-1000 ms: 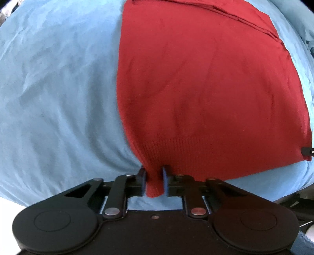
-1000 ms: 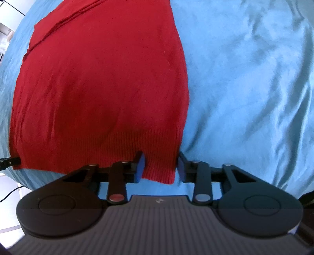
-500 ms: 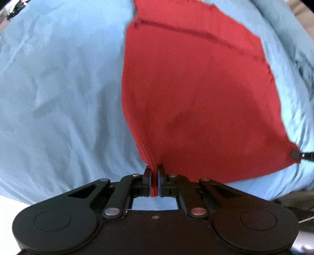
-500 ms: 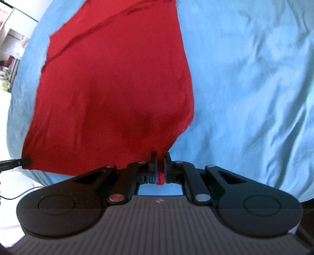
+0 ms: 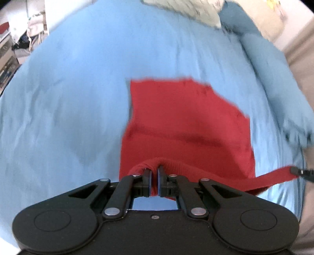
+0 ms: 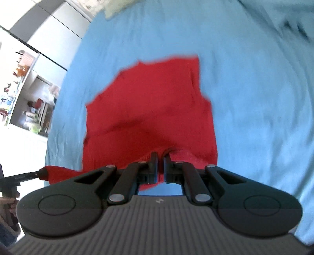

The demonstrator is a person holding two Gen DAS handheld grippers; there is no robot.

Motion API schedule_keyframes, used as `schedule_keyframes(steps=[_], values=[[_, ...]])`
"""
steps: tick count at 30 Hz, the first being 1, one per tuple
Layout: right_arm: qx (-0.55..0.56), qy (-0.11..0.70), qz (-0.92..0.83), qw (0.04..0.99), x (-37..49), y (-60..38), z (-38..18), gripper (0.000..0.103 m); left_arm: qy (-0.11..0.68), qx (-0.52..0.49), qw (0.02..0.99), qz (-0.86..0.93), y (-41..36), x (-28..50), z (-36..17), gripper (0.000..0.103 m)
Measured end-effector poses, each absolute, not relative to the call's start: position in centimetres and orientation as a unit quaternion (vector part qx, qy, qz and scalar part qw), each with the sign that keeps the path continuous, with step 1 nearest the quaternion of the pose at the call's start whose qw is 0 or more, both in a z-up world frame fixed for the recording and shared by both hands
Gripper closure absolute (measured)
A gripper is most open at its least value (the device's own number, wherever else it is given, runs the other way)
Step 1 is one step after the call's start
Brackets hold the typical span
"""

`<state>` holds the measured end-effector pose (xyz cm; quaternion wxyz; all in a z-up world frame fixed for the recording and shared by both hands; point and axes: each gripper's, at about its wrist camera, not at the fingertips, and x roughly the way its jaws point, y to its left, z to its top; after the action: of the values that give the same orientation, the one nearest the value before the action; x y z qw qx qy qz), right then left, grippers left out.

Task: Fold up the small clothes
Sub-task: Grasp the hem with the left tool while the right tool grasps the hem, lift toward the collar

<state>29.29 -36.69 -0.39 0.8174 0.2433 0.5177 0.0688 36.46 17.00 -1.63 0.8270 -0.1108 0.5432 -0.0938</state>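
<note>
The left claw (image 5: 154,177) is clamped narrow on the ribbed hem of the red garment (image 5: 186,121), at the hem's left corner. The right claw (image 6: 160,166) is clamped narrow on the same hem at its right corner; in the left wrist view its tip (image 5: 298,171) shows at the far end of the hem. The hem is lifted and stretched between both claws. The rest of the garment lies on the blue bedsheet (image 5: 68,98), with a fold line across its middle. A pale pillow (image 5: 186,9) lies at the far end of the bed.

Motion-blurred red garment (image 5: 186,121) edges; pinched hem corners hidden inside both tools
</note>
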Motion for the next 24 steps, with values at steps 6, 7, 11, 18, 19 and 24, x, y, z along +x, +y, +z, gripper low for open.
schedule_keyframes(steps=[6, 7, 11, 18, 19, 24], values=[[0.23, 0.454, 0.073, 0.857, 38.0, -37.7, -0.7, 0.083, 0.485, -0.128, 0.861, -0.08, 14.8, 46.2, -3.7, 0.098], [0.233, 0.447, 0.071, 0.861, 39.5, -37.8, -1.2, 0.083, 0.479, -0.121, 0.866, -0.074, 14.3, 47.9, -4.5, 0.098], [0.228, 0.423, 0.05, 0.875, 46.1, -37.5, -4.7, 0.083, 0.459, -0.103, 0.882, -0.043, 11.7, 54.1, -8.2, 0.098], [0.192, 0.426, 0.014, 0.884, 53.4, -36.3, -12.3, 0.083, 0.464, -0.102, 0.88, -0.002, 9.2, 58.9, -14.5, 0.098], [0.188, 0.426, 0.012, 0.885, 53.7, -36.4, -12.9, 0.083, 0.464, -0.103, 0.88, 0.002, 9.1, 59.0, -14.7, 0.097], [0.181, 0.431, -0.001, 0.884, 55.3, -36.7, -15.8, 0.083, 0.465, -0.113, 0.878, 0.019, 9.2, 59.8, -16.2, 0.097]])
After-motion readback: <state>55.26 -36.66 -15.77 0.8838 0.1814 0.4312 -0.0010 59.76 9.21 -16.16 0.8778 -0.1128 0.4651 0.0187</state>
